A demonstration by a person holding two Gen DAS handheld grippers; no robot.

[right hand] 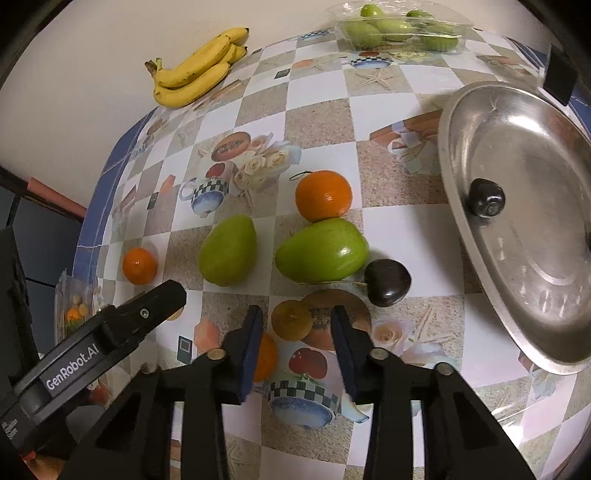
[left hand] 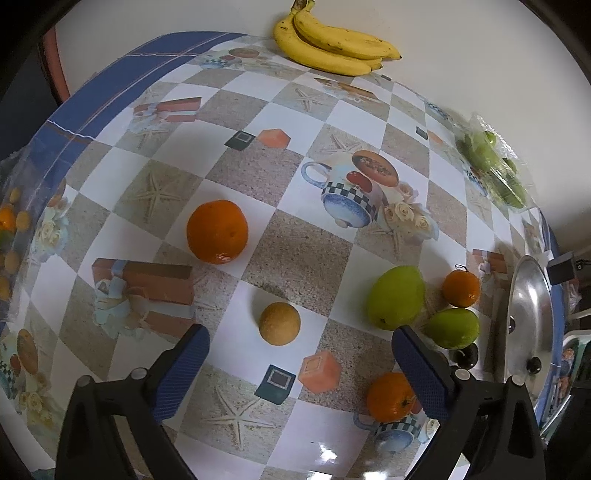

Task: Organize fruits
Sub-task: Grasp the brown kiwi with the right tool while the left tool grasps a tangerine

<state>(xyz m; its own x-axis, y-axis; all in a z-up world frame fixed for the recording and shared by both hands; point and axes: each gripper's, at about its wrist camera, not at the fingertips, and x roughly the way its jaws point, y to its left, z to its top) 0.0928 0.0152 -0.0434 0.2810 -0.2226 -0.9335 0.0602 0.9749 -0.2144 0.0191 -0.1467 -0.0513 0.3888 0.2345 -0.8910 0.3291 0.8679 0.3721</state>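
My left gripper (left hand: 300,338) is open wide and points down at the checked tablecloth. A small round brown fruit (left hand: 279,324) lies between its blue fingertips, touching neither. A big orange (left hand: 217,232) sits beyond it to the left. My right gripper (right hand: 296,313) has its jaws narrow. A small yellow-brown fruit (right hand: 291,319) lies between its tips with a gap showing on each side. Just ahead are two green mangoes (right hand: 228,250) (right hand: 322,250), an orange (right hand: 323,195) and a dark cherry (right hand: 388,282). Another orange (right hand: 267,354) is half hidden behind the left pad.
A steel plate (right hand: 458,221) at the right holds one dark fruit (right hand: 487,202). Bananas (right hand: 195,72) lie by the back wall, beside a clear box of green fruit (right hand: 399,31). A small orange (right hand: 139,266) sits far left. The left gripper's black finger (right hand: 159,301) reaches in from the left.
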